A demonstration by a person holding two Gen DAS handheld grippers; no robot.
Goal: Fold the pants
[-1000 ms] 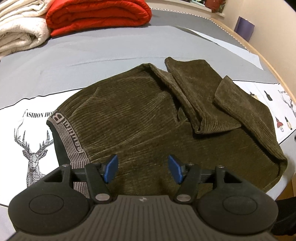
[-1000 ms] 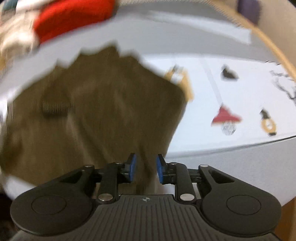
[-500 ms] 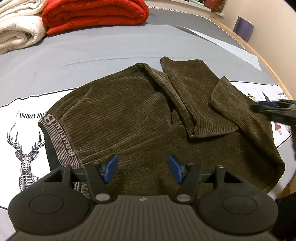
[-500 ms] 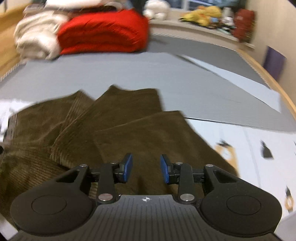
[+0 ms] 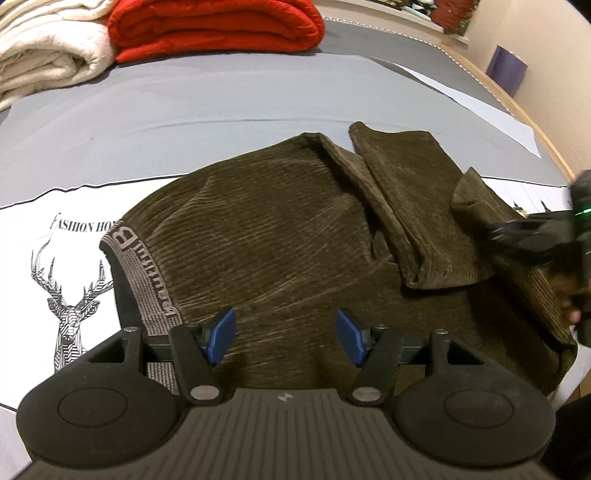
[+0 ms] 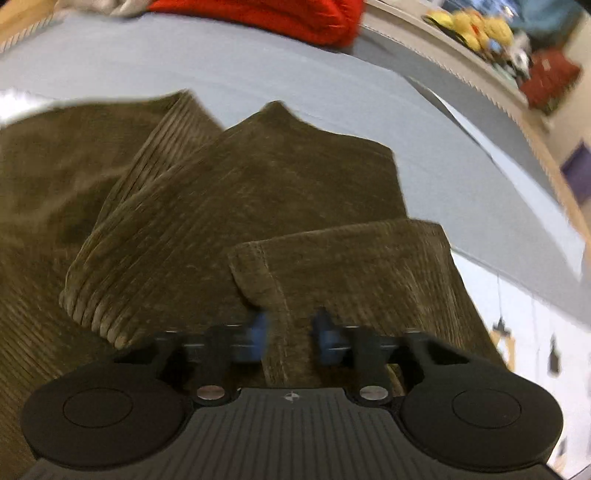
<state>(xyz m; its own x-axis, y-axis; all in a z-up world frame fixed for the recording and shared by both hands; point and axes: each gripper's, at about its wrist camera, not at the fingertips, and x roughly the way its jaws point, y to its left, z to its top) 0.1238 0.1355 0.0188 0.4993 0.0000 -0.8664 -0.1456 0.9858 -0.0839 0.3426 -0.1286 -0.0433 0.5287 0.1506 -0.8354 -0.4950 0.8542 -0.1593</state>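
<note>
Dark olive corduroy pants (image 5: 277, 229) lie spread on the bed, with the grey lettered waistband (image 5: 147, 280) at the left and the legs folded back toward the right. My left gripper (image 5: 286, 334) hovers open over the seat area, nothing between its blue pads. My right gripper (image 6: 290, 339) is closing its jaws on the hem of the nearer pants leg (image 6: 351, 266), and cloth fills the gap between the pads. In the left wrist view that right gripper (image 5: 495, 230) reaches in from the right edge, where the leg's corner is puckered up.
A folded red blanket (image 5: 214, 26) and a cream blanket (image 5: 48, 55) lie at the back. A white cloth with a deer print (image 5: 70, 295) is under the pants on the grey bed cover (image 5: 184, 99). The bed's wooden edge (image 5: 532, 122) curves along the right.
My right gripper swung in from the right over the leg's hem and its jaws narrowed on the cloth, whose corner now stands up. The left gripper stayed where it was, open.
</note>
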